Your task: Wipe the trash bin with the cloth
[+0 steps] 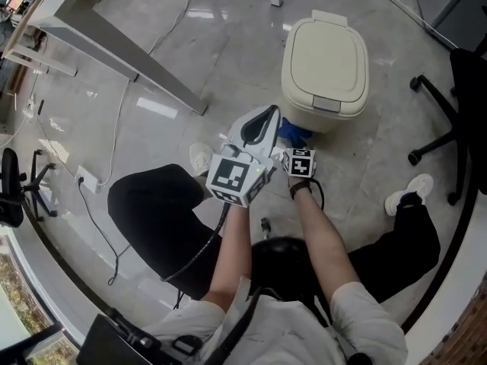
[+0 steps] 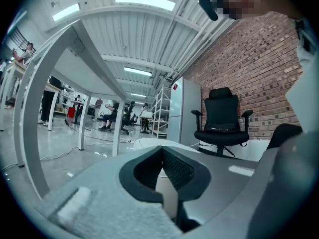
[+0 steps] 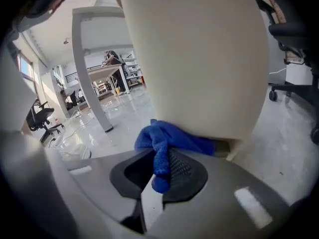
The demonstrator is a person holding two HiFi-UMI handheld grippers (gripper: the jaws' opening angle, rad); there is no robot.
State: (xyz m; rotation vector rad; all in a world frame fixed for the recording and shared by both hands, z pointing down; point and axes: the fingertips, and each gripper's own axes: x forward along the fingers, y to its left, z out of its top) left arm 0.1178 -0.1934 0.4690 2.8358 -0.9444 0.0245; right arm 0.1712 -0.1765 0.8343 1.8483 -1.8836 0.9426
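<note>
The cream trash bin (image 1: 326, 67) stands on the floor ahead of me with its lid down. In the right gripper view its wall (image 3: 199, 59) fills the frame just ahead. My right gripper (image 3: 162, 156) is shut on the blue cloth (image 3: 167, 142), which is bunched against the bin's lower front. In the head view the cloth (image 1: 293, 133) shows at the foot of the bin, beyond the right gripper (image 1: 295, 144). My left gripper (image 1: 259, 124) hovers just left of it, raised and level, jaws shut (image 2: 162, 152) with nothing held.
A white table frame (image 1: 129, 48) runs across the upper left. An office chair's wheeled base (image 1: 441, 120) sits right of the bin. A cable (image 1: 114, 135) trails over the floor on the left. The person's legs and white shoes (image 1: 407, 192) spread on both sides.
</note>
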